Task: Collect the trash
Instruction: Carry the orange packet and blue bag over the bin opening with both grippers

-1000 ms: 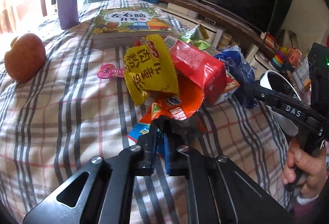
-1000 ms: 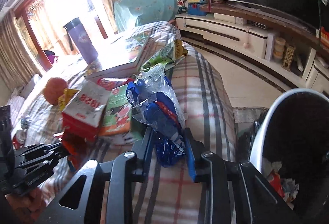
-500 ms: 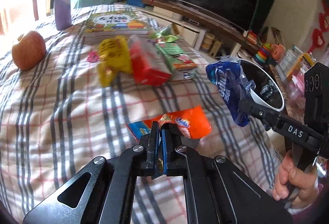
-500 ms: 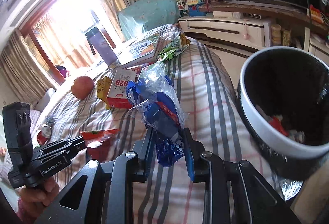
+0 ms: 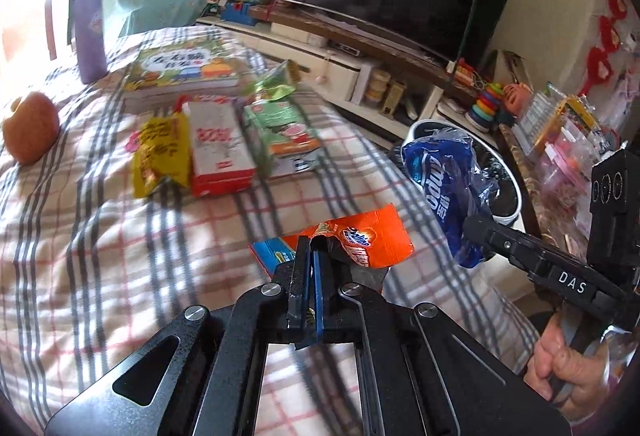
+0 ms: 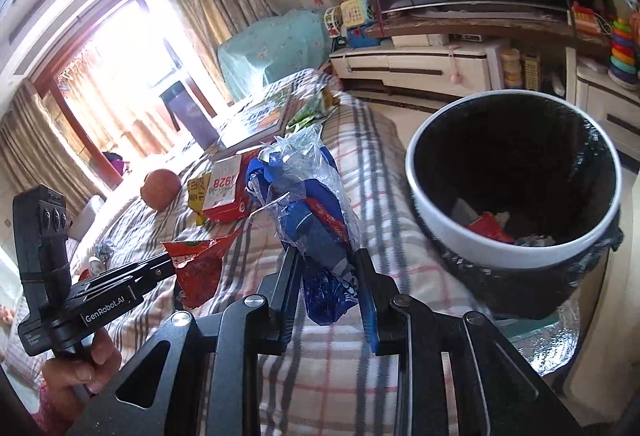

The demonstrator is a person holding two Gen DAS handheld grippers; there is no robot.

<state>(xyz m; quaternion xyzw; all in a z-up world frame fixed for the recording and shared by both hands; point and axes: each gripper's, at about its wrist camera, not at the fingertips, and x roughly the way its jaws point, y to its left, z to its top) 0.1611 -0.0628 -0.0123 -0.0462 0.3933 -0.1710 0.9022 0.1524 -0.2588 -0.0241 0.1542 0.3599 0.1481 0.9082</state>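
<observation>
the right gripper (image 6: 326,288) was closed on the blue wrapper (image 6: 316,212), held clear above the plaid bed (image 6: 384,172). the wrapper's long axis ran forward and upward along the fingers (image 6: 289,288), its crumpled top standing well above the tips. the trash bin (image 6: 436,220) lay to the right of the fingers, mouth open toward the camera, with scraps already at the bottom. the wrapper was near the rim but not yet over the opening, so the coming move appeared to be a rightward carry before release. the left gripper (image 5: 311,256) was clamped on the orange wrapper (image 5: 372,238), farther from the bin; the right arm was judged nearer. a red carton (image 5: 218,152), yellow packet (image 5: 162,152) and green packets (image 5: 280,132) lay on the bed.
</observation>
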